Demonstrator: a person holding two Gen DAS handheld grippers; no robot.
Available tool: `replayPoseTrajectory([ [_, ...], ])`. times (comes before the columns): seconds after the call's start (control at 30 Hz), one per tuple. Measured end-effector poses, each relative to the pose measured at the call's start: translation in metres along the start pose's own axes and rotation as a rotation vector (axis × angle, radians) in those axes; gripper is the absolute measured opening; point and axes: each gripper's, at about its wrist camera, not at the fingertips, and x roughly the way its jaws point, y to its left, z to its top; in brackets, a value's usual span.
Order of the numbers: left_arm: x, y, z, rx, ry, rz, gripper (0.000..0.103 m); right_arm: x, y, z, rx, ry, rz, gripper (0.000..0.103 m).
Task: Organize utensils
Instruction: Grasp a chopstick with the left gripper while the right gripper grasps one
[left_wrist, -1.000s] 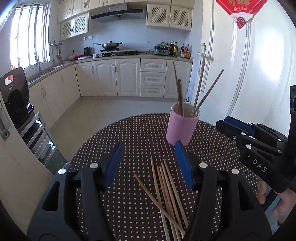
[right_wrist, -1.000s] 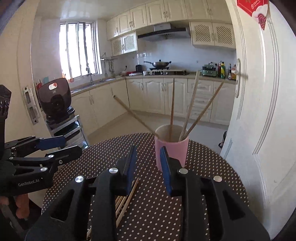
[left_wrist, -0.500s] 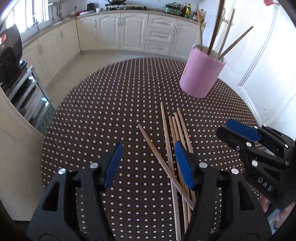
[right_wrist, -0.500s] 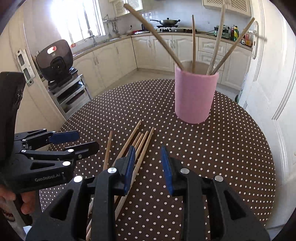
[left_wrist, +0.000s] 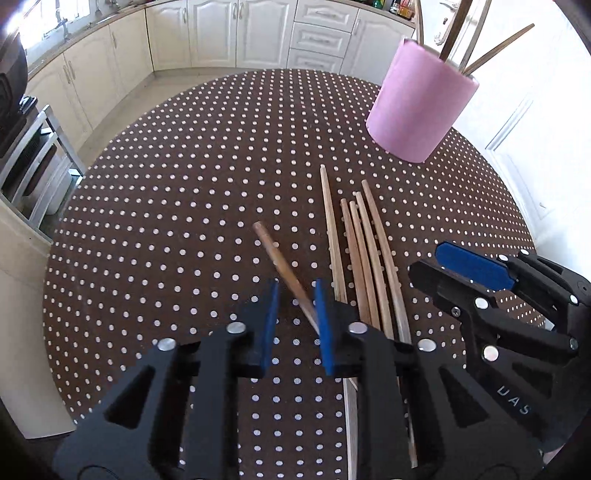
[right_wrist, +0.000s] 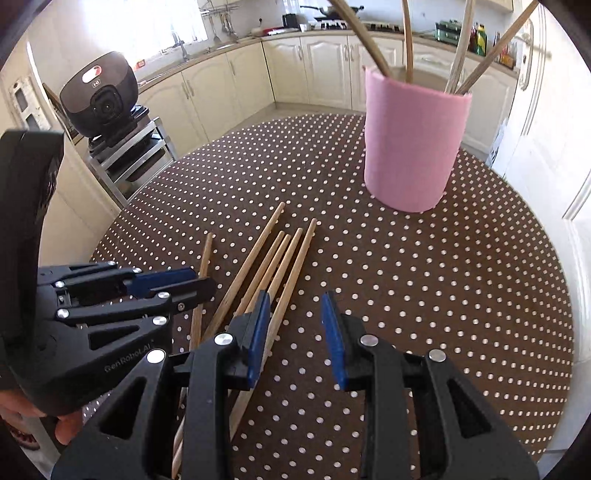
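Several wooden chopsticks (left_wrist: 365, 258) (right_wrist: 273, 266) lie side by side on the brown dotted table (left_wrist: 166, 221). One single chopstick (left_wrist: 280, 258) (right_wrist: 205, 254) lies slanted to their left. My left gripper (left_wrist: 295, 314) (right_wrist: 205, 282) is low over it, and its jaws are closing with this chopstick between them. It touches the right pad, while a gap shows at the left pad. My right gripper (right_wrist: 295, 321) (left_wrist: 424, 260) hangs open just right of the bundle, nothing between its pads. A pink cup (left_wrist: 417, 107) (right_wrist: 410, 147) at the far side holds several upright chopsticks.
The round table's edge (right_wrist: 546, 332) curves close on the right, beside a white door (right_wrist: 554, 129). A metal rack with a black appliance (right_wrist: 99, 99) stands left of the table. Cream kitchen cabinets (left_wrist: 236, 33) line the back wall.
Both grippers have sunk toward the table and tipped downward. The left jaws have narrowed around the single slanted chopstick. The right jaws kept their gap.
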Motion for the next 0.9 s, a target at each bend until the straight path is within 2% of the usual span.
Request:
replayPoseTrajectory([
  [0.27, 0.001, 0.014, -0.001, -0.001, -0.013, -0.007, 0.008, 0.019, 0.003, 0.008, 0.004, 0.068, -0.009, 0.027],
  [0.37, 0.001, 0.018, 0.000, 0.001, -0.014, -0.001, 0.007, 0.023, 0.005, 0.012, 0.005, 0.072, -0.011, 0.027],
  [0.53, 0.000, 0.019, 0.002, 0.011, -0.016, 0.007, 0.007, 0.028, 0.007, 0.020, 0.008, 0.088, -0.013, 0.017],
  [0.9, 0.005, 0.016, 0.006, 0.025, -0.014, 0.022, 0.007, 0.028, 0.003, 0.016, 0.020, 0.115, -0.029, 0.017],
])
